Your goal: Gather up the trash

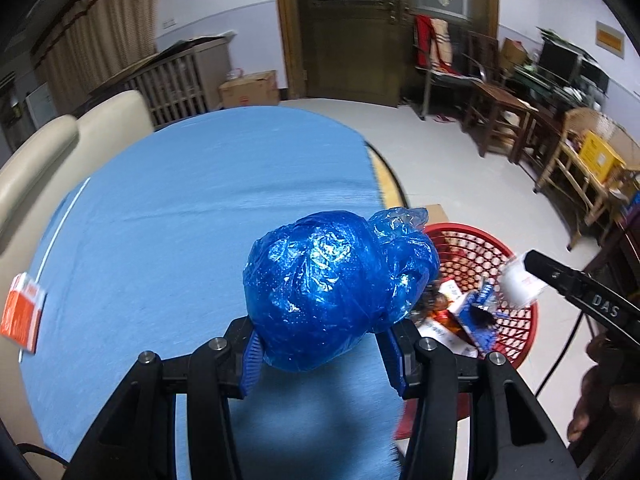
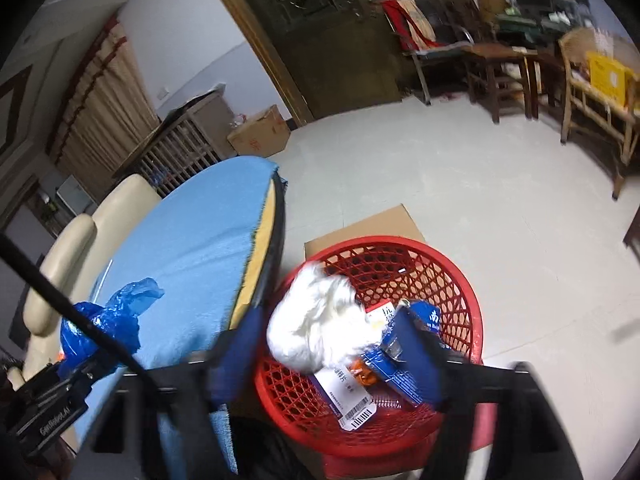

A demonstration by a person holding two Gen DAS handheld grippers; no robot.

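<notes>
While the blue bag is pinched in the left gripper over the table, the red basket is seen just to its right. The right gripper is spread above the basket, with white paper loose between its jaws.

Ahead of me stands a dark wooden door, a cardboard box on the floor to its left. A cream sofa lies left of that. Wooden chairs line the right wall, one draped with red cloth.
</notes>
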